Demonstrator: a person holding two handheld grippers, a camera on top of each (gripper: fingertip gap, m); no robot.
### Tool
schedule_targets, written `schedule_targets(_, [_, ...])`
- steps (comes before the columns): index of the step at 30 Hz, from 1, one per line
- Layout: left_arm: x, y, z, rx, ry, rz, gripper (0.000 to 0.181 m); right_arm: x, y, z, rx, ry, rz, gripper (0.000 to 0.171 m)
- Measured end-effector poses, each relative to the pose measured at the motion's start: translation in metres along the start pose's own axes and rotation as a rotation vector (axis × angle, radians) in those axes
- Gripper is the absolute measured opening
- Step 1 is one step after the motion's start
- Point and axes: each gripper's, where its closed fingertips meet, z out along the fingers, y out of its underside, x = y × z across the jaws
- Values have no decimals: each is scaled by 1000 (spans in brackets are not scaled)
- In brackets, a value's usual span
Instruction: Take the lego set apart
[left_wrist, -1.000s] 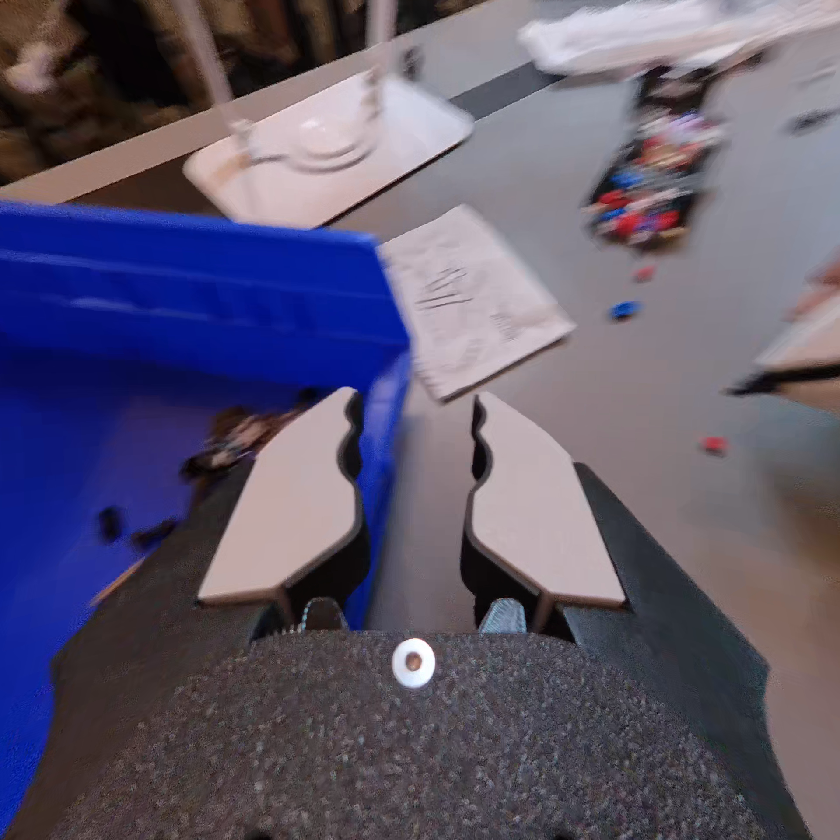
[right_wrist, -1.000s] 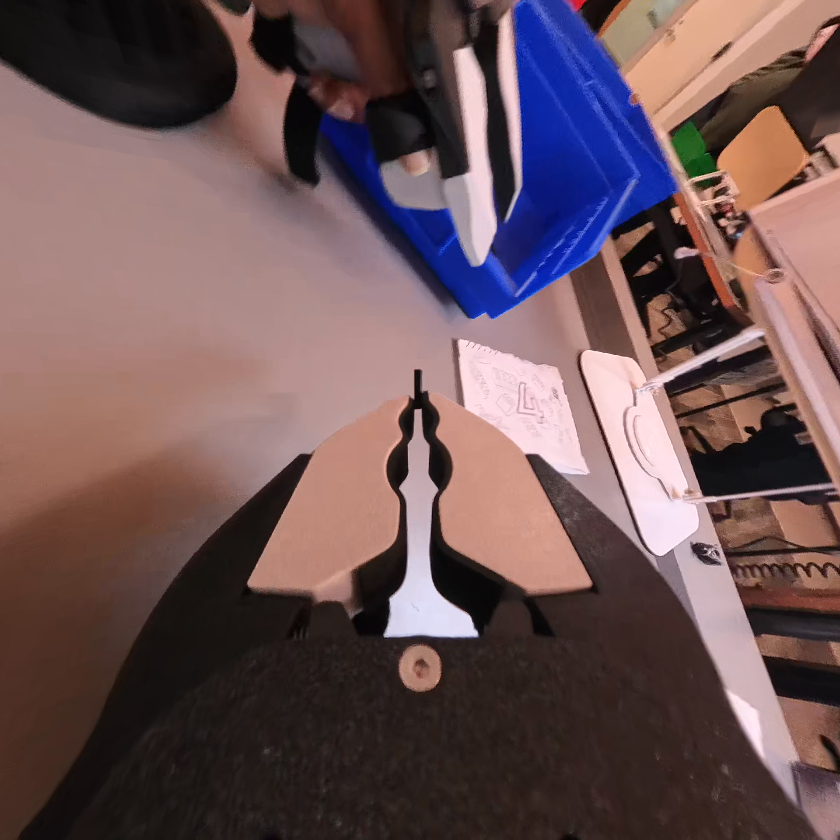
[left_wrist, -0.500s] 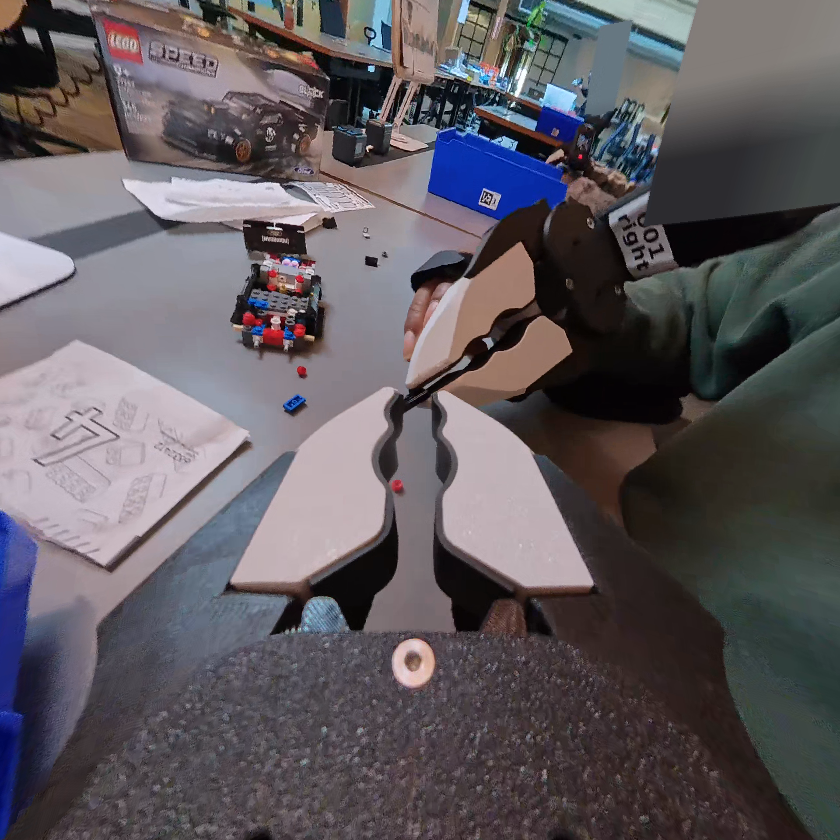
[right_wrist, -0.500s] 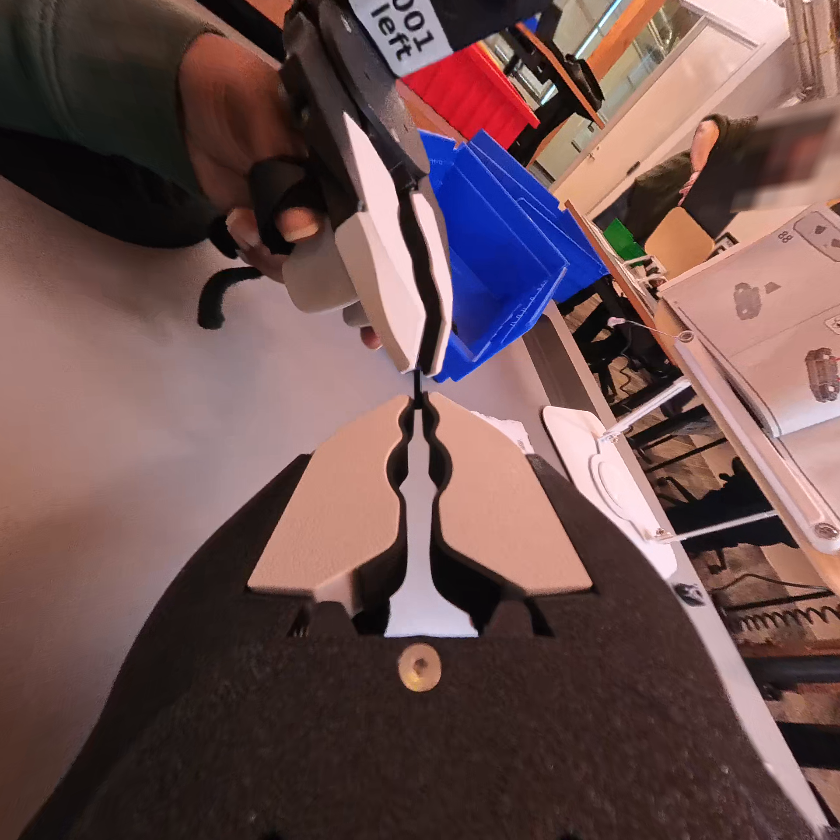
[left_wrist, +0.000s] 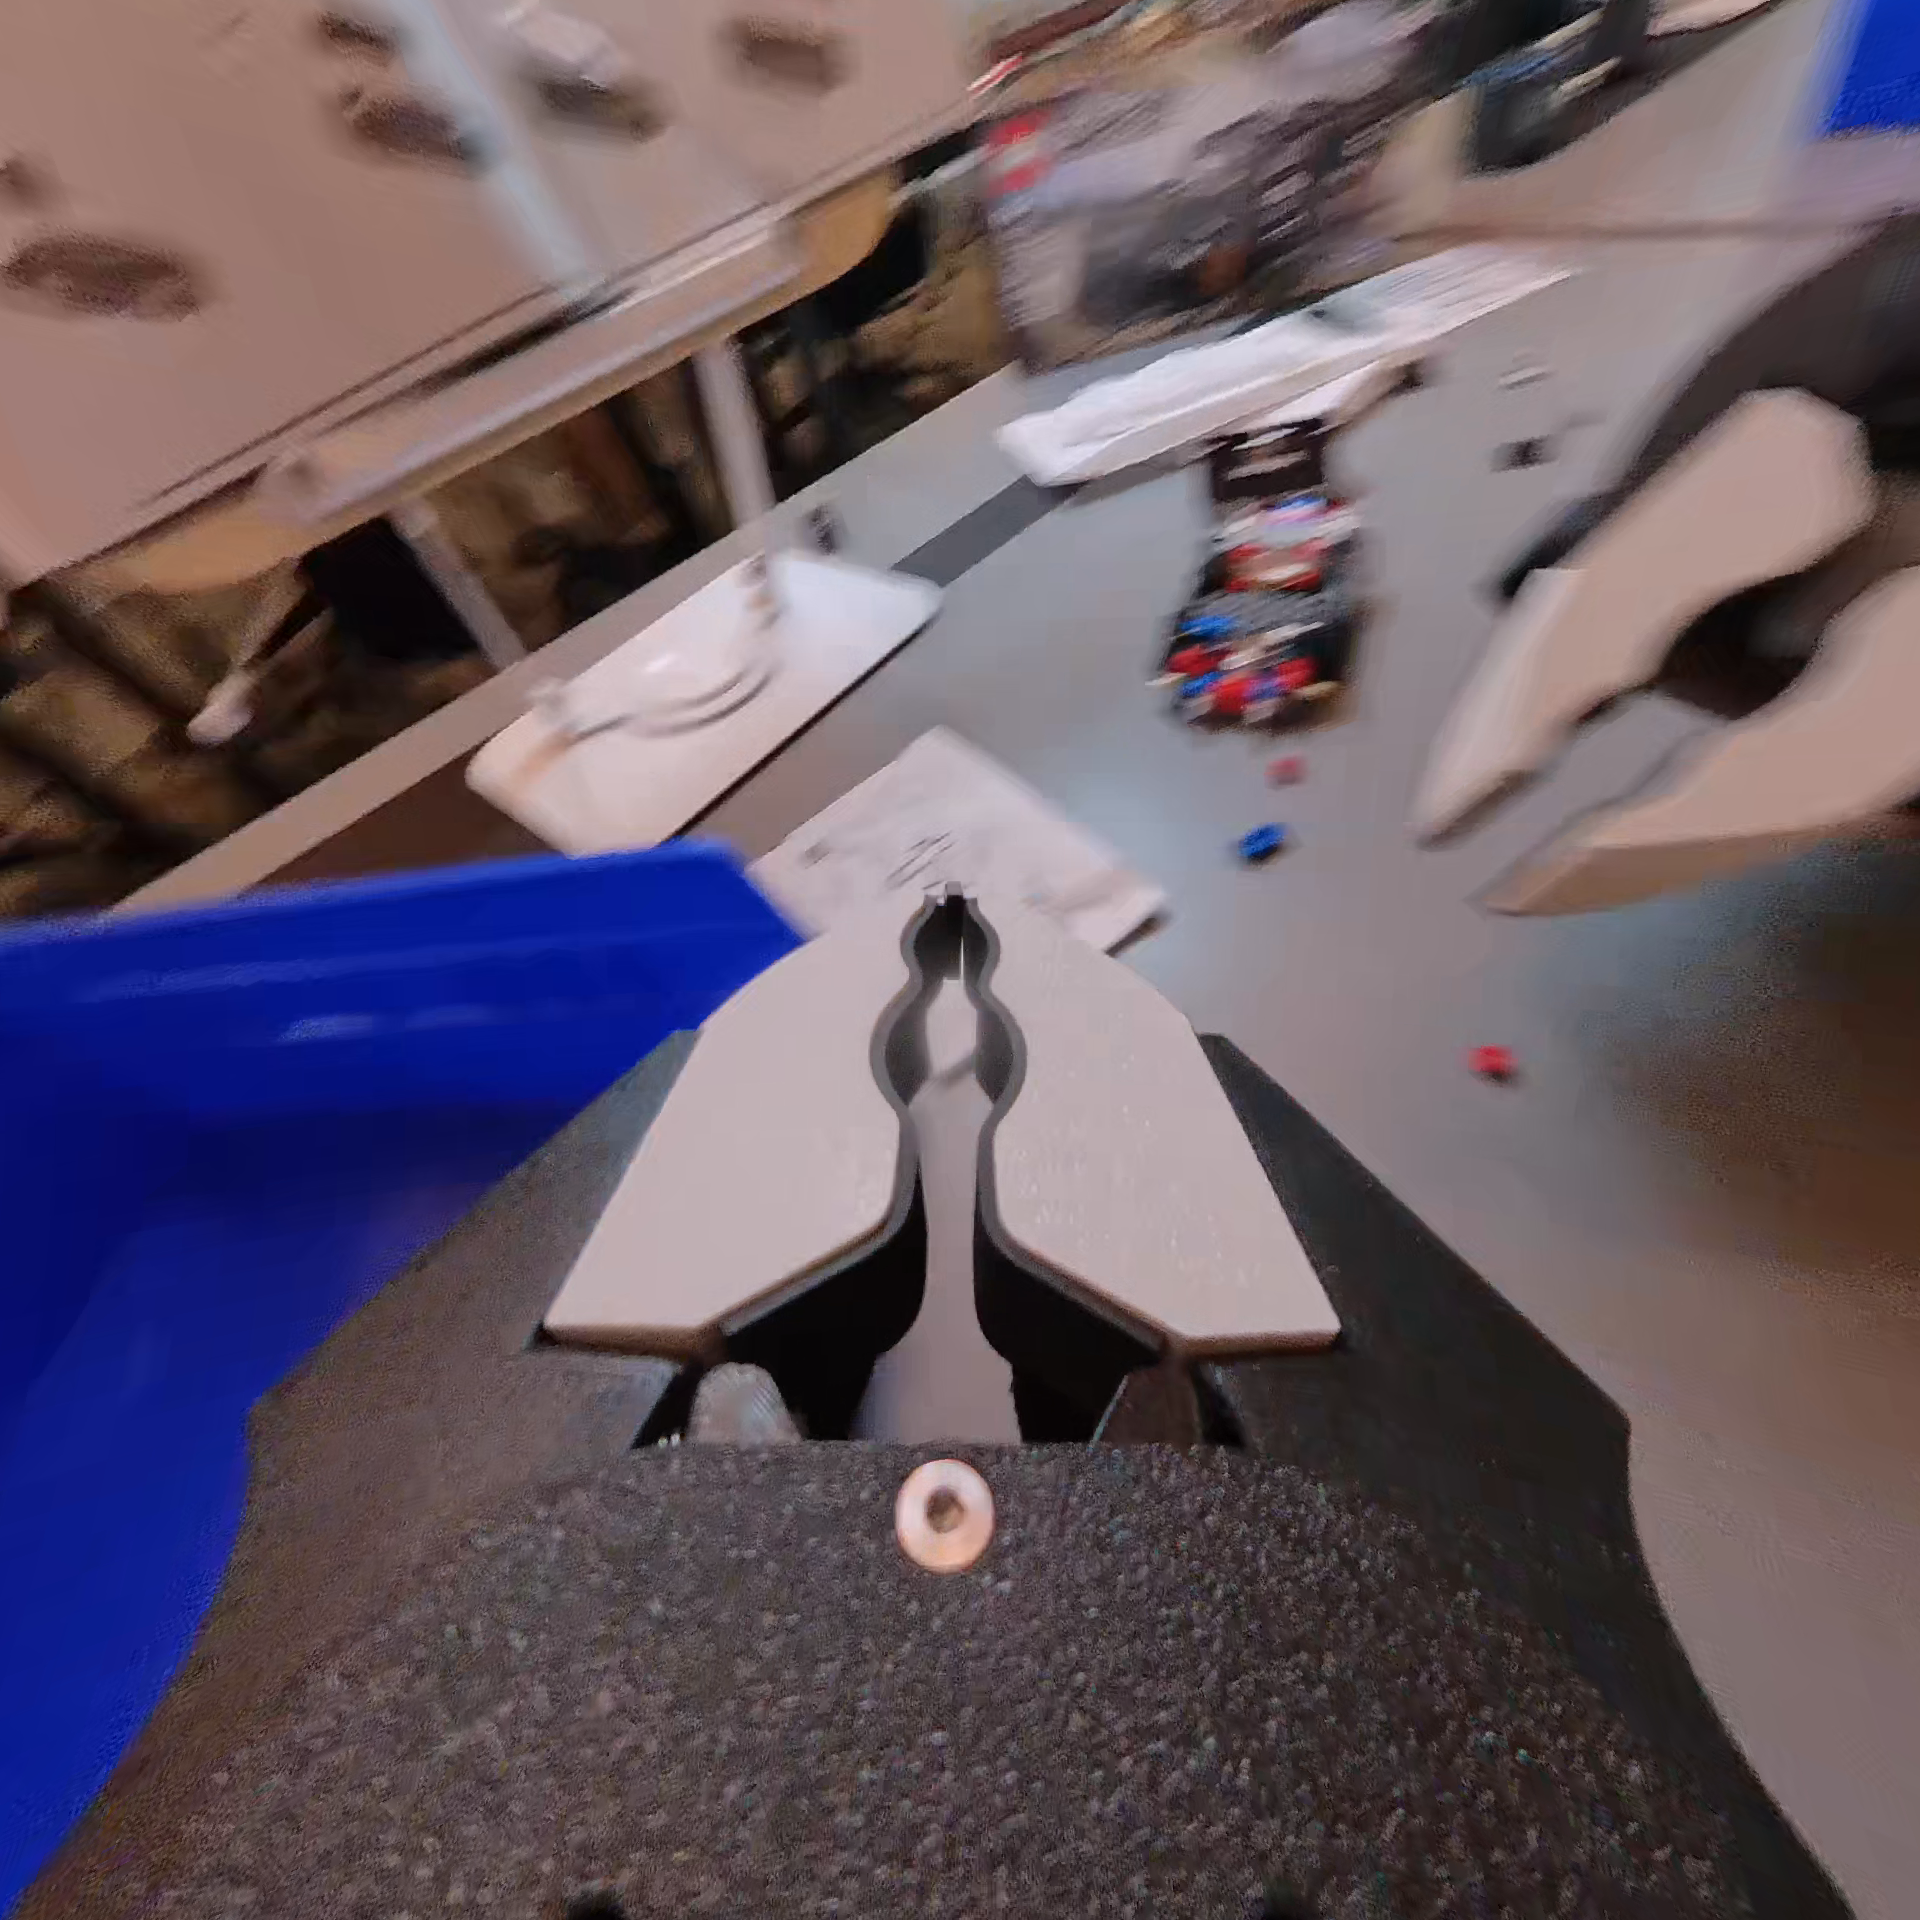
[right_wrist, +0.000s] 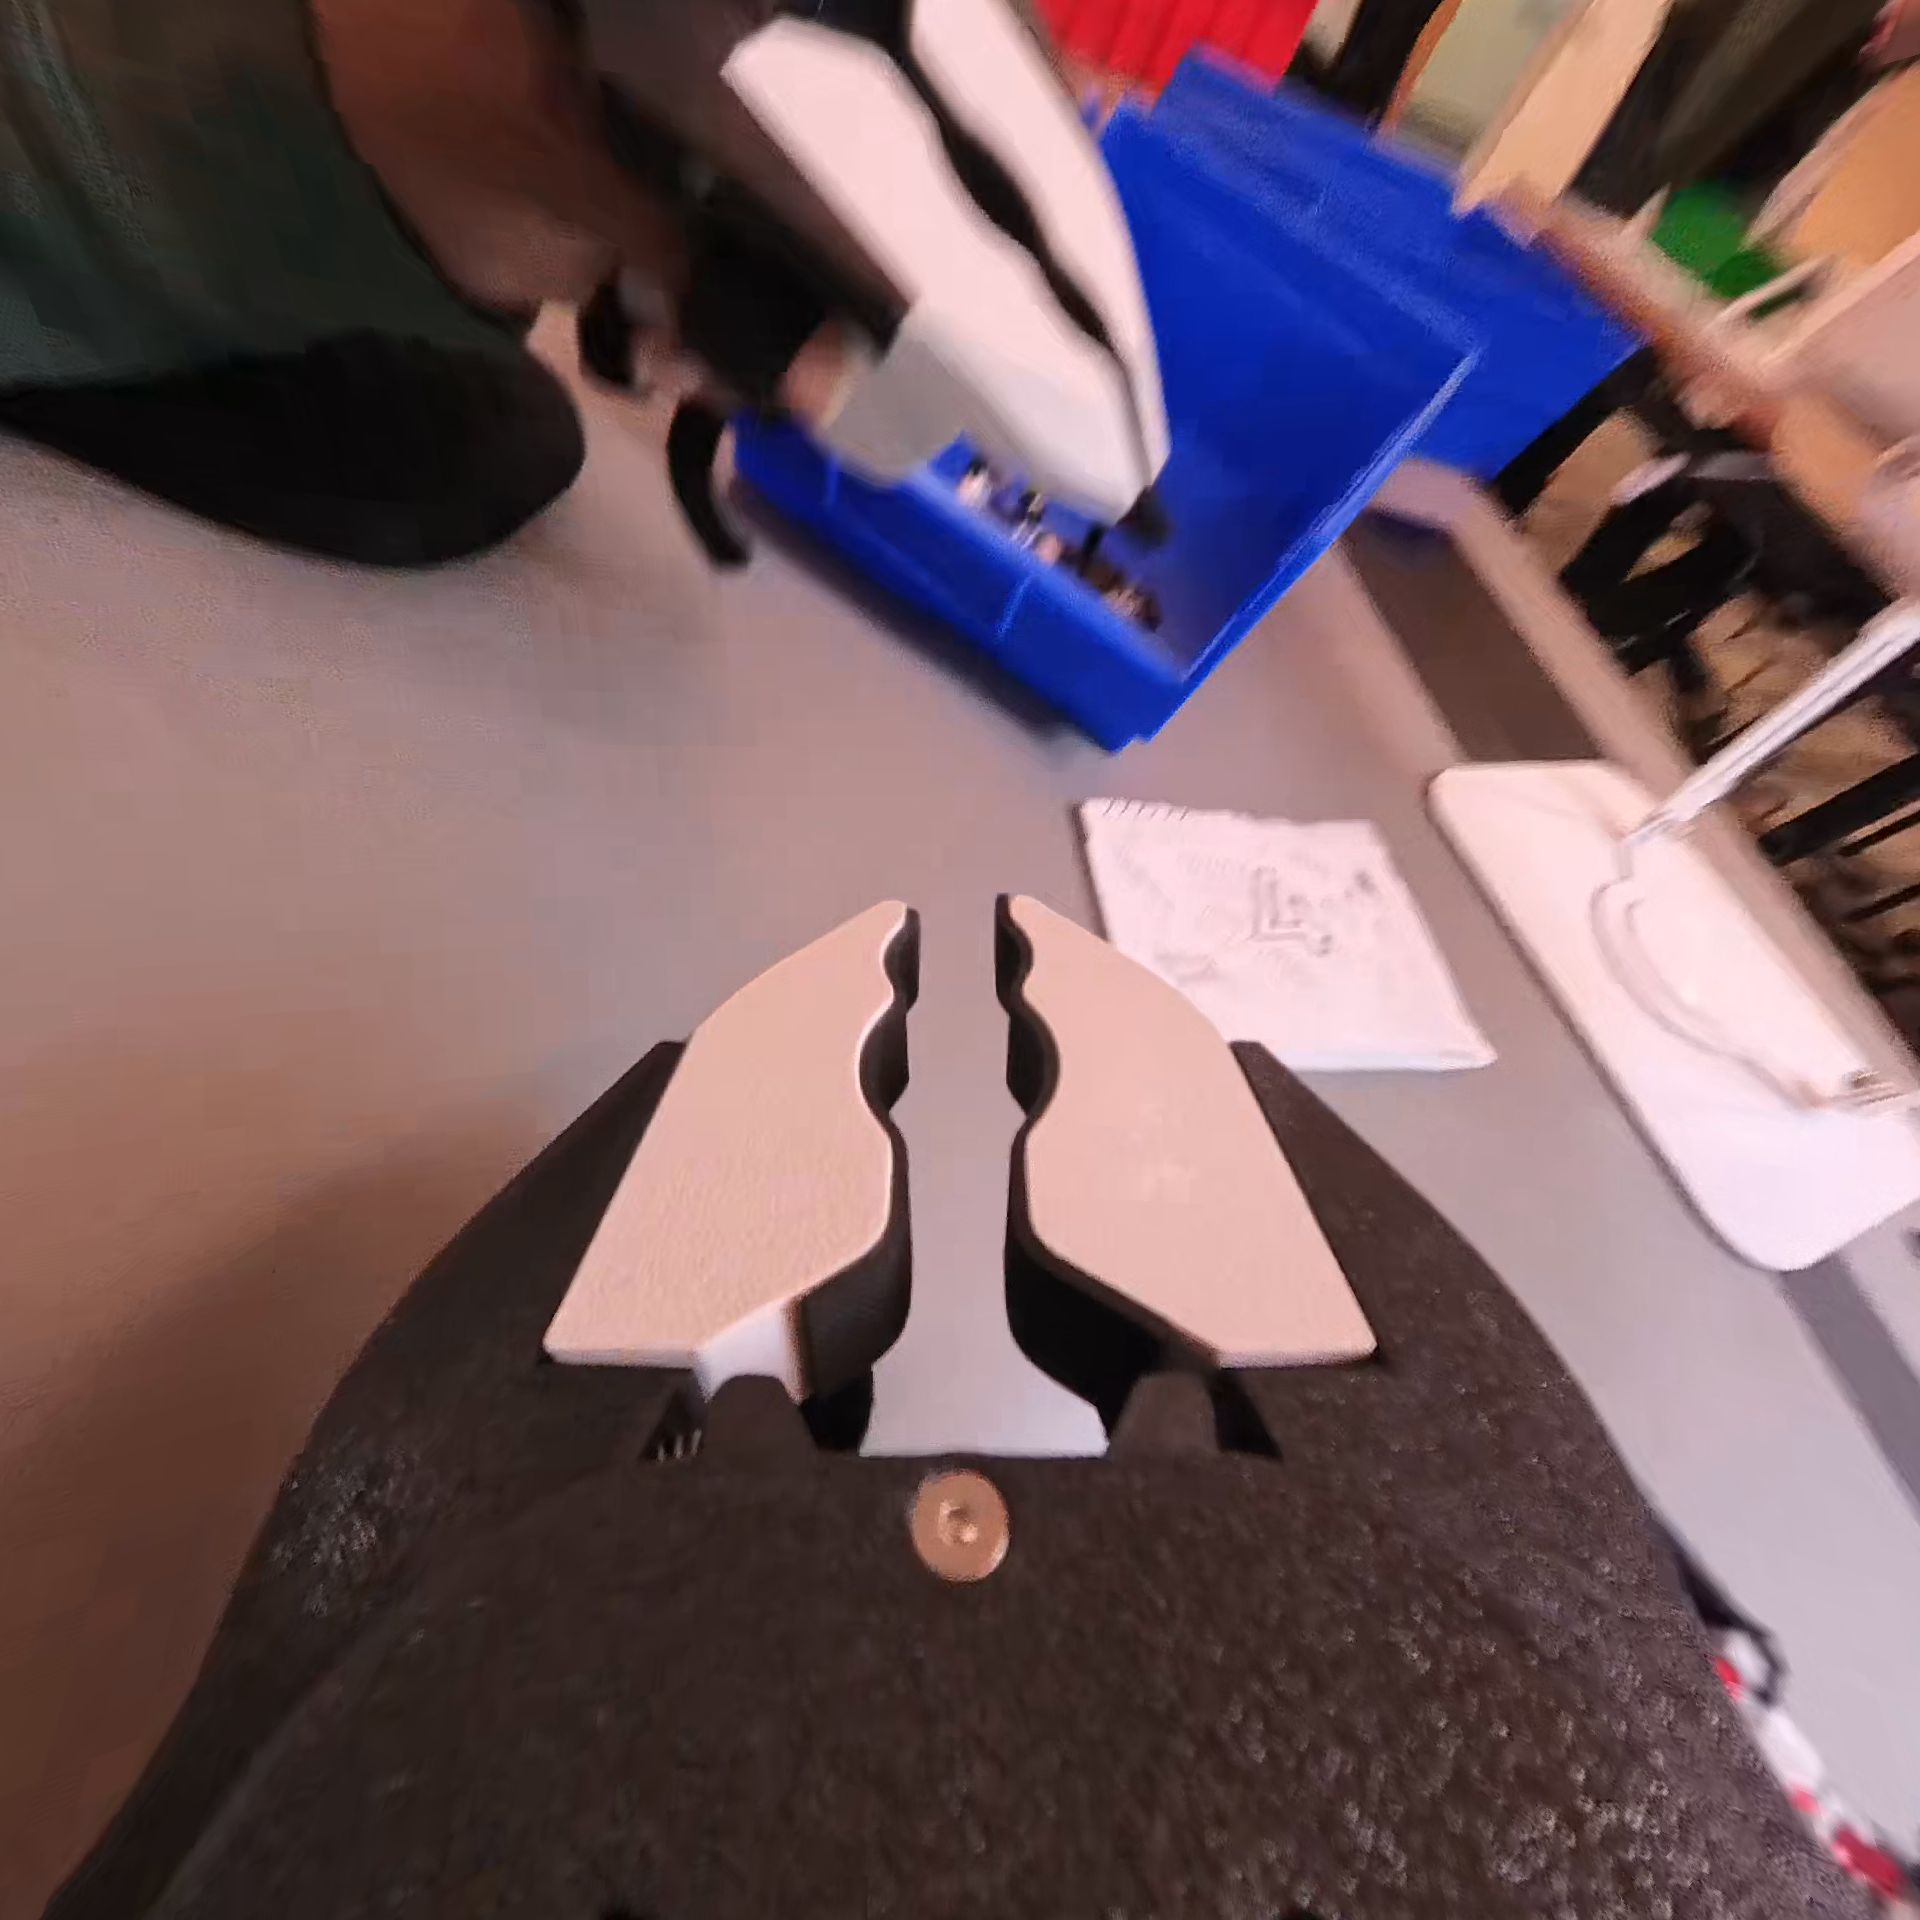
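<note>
One thin dark piece is pinched at the closed tips of the left gripper, which is beside the blue bin. In the right view these tips point down over the bin, so I judge the piece will be dropped there. Several small dark parts lie in the bin already. The right gripper is open and empty over the table. The lego car stands well apart, its long axis pointing away; the right gripper seems nearer to it.
</note>
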Motion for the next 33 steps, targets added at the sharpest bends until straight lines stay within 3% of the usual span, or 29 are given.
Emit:
schedule_targets(2, [-35,22,-1,-104,-161,-81,3,-10,23,4,-109,-105,53,17])
schedule_targets(4, [-47,43,1,-196,-186,-177,5,-21,42,6,-190,-205,110,19])
schedule_targets(7, [-48,60,5,-275,-180,-217,39,-32,56,9,-256,-271,138,21])
schedule_targets(9, [-44,63,7,-292,-165,-204,44,-38,60,10,-286,-289,123,21])
schedule_targets(14, [-29,49,10,-234,-98,-135,43,-39,64,16,-340,-261,84,14])
schedule_targets(20, [24,30,13,-145,149,-1,29,-42,62,19,-357,-268,68,7])
schedule_targets(22, [46,20,10,-77,242,82,27,-41,56,19,-298,-281,149,7])
schedule_targets(26, [94,1,-5,88,375,356,25,-25,7,6,8,-363,483,7])
schedule_targets(33, [111,-9,-6,168,314,494,20,-16,-34,-13,282,-577,845,7])
